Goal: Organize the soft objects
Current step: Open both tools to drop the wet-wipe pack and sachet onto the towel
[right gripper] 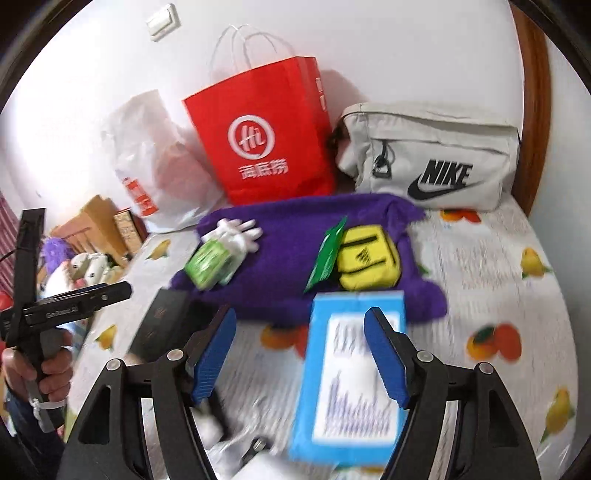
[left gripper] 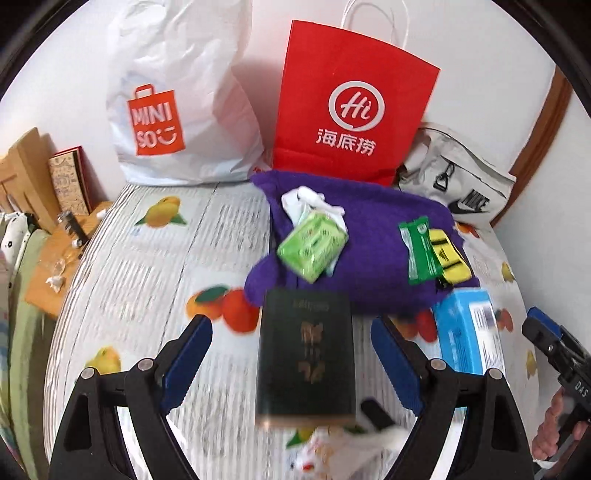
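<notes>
Left wrist view: along the bed's far edge stand a white Miniso bag (left gripper: 177,110), a red paper bag (left gripper: 351,103) and a grey Nike pouch (left gripper: 458,181), contents unseen. A purple towel (left gripper: 373,258) lies mid-bed beyond the wide-open left gripper (left gripper: 291,354); the right gripper (right gripper: 299,354) gapes likewise, straddling a blue box (right gripper: 347,387).

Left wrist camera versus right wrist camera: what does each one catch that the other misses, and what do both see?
Only the left view shows the full MINISO logo on the white plastic bag and the open left tongs framing the dark green booklet.

Only the right view shows the wall switch and the open right tongs over the blue box.

Both show the red paper bag, purple towel, green packet, yellow pouch and Nike bag.
</notes>
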Available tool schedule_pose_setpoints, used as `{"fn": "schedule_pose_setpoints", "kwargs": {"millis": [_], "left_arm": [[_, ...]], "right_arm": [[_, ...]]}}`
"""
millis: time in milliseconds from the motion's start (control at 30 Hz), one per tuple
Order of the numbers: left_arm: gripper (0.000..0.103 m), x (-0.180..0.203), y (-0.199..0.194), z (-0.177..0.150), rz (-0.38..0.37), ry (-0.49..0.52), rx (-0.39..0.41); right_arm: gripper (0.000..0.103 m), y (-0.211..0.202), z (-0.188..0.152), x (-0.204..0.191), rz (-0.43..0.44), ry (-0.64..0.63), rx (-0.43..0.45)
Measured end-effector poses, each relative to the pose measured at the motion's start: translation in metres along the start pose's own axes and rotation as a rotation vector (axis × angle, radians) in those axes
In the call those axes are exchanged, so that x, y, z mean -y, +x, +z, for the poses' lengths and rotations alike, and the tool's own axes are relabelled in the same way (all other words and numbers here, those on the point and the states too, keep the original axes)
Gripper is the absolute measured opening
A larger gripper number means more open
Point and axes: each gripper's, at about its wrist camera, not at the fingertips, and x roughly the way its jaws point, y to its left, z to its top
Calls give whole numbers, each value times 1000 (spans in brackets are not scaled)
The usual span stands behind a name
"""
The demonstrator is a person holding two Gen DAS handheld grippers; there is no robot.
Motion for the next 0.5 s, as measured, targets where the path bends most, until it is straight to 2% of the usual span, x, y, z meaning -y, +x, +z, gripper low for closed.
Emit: {"fn": "schedule_pose_setpoints", "kwargs": {"millis": [267,500], "left_arm": [[87,-6,-26,-46,-12,-19,-6],[87,-9,-23,-78,-26,-16,-29]], "right_arm": [[72,-28,-63,-17,11,4,-66],[74,-25,-115,-26,-14,41,-128]]}}
